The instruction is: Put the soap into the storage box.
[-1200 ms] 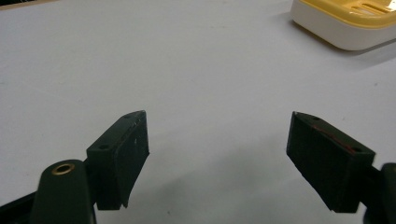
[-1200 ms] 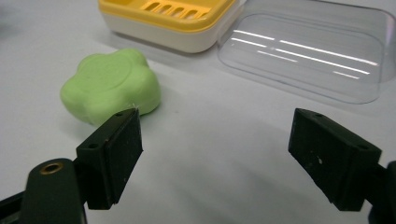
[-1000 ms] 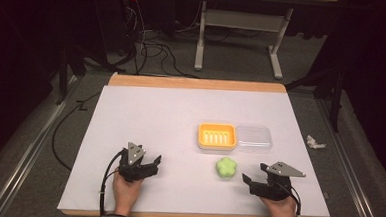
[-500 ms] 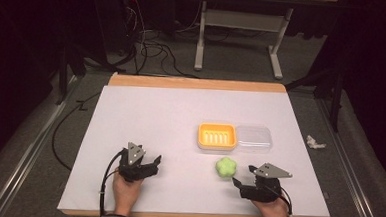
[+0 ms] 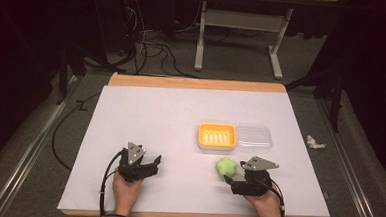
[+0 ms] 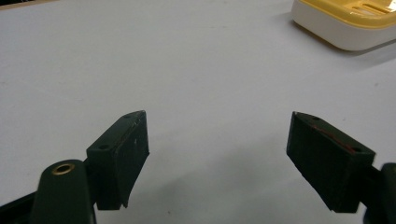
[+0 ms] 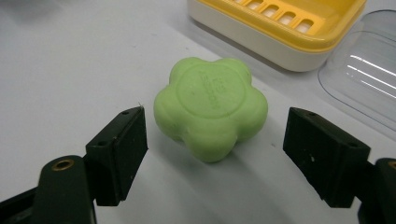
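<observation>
Our right gripper (image 5: 231,179) has slid left toward the flower-shaped green soap (image 7: 211,106), which lies on the white surface (image 5: 170,122) just before the yellow soap dish (image 5: 217,136). Fingers apart on both grippers; we centre the soap between them, then close gently, since it looks slippery. Left gripper (image 6: 217,156) idles.

Black cables (image 5: 149,46) are trailing across the grey floor (image 5: 358,162) beyond the table's far edge — crumpled paper (image 5: 314,142) lying right.

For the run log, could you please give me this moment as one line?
right claw: open, straddling green soap | left claw: open, empty | soap dish: empty | clear lid: beside dish
</observation>
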The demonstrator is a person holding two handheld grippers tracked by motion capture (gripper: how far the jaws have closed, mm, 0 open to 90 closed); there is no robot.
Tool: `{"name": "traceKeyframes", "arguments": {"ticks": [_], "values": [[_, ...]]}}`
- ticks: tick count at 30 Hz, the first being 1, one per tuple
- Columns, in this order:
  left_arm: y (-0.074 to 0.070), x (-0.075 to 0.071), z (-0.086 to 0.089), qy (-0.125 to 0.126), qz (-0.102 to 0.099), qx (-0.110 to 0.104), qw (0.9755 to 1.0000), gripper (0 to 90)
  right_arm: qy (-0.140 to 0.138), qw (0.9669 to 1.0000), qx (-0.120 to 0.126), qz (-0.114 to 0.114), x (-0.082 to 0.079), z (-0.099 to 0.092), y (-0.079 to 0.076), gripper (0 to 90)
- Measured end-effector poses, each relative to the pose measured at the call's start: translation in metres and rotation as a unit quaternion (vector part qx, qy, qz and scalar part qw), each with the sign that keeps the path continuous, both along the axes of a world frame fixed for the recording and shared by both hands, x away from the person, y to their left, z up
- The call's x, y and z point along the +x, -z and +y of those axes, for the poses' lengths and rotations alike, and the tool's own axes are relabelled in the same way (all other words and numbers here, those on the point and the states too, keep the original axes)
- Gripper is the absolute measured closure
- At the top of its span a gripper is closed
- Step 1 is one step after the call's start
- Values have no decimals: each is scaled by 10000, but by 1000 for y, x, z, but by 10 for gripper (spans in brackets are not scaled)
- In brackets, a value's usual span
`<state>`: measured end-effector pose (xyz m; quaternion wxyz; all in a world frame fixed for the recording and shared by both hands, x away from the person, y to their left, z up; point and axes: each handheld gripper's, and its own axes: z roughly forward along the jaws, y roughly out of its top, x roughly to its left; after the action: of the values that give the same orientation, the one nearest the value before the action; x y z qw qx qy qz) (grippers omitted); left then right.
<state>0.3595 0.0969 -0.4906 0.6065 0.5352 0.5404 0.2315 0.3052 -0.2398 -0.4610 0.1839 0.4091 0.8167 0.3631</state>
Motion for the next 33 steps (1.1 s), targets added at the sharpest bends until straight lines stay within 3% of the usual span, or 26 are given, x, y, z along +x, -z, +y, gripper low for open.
{"name": "traceKeyframes", "arguments": {"ticks": [8,21,33], "values": [[0,0,0,0,4,3,10000,216,-70,9998,-111,167,10,6,-2,194],[0,0,0,1,4,5,10000,216,-314,9978,-502,287,27,20,-7,179],[0,0,0,1,6,4,10000,215,-554,9921,-875,701,45,31,-5,181]]}}
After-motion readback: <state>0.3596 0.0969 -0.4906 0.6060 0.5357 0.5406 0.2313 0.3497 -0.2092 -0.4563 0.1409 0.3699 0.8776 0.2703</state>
